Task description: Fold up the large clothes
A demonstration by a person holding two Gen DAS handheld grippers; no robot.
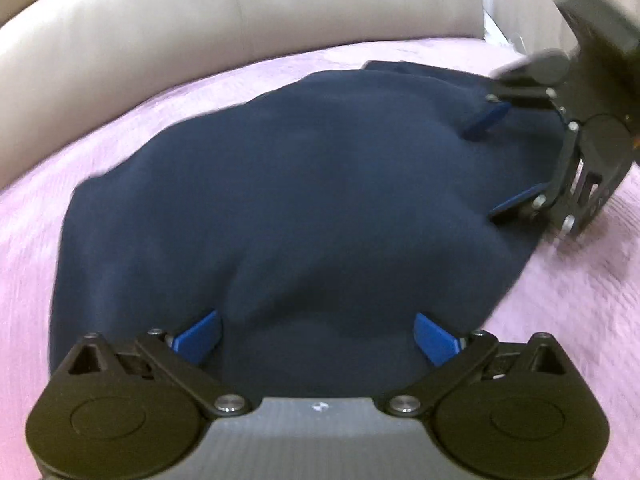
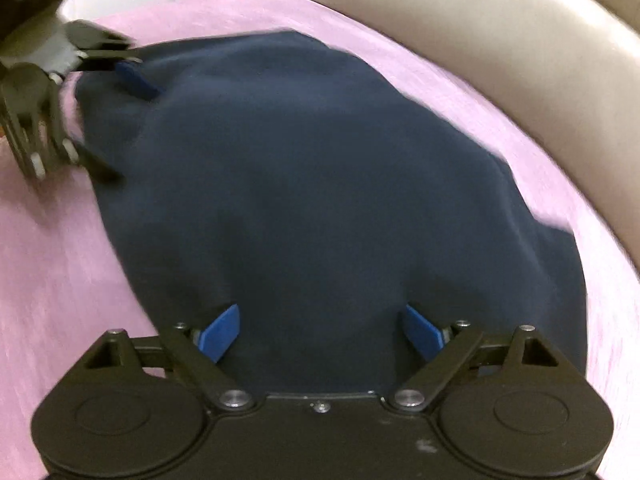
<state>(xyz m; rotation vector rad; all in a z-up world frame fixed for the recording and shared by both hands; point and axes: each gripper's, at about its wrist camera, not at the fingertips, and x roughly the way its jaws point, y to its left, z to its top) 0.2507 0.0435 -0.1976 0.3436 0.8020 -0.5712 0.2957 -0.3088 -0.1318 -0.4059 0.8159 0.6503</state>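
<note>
A dark navy garment [image 1: 288, 184] lies in a rumpled, folded heap on the pink bedcover [image 1: 60, 200]; it also fills the right wrist view [image 2: 320, 184]. My left gripper [image 1: 316, 334] is open, its blue pads wide apart over the garment's near edge. It also shows at the upper left of the right wrist view [image 2: 120, 120]. My right gripper [image 2: 320, 328] is open over the opposite edge, with a bulge of cloth between its blue pads. In the left wrist view it shows at the right [image 1: 504, 160], jaws spread on the garment.
A beige padded headboard [image 1: 200, 12] curves along the far side of the bed and also shows in the right wrist view [image 2: 520, 40]. Pink bedcover [image 2: 60, 260] surrounds the garment.
</note>
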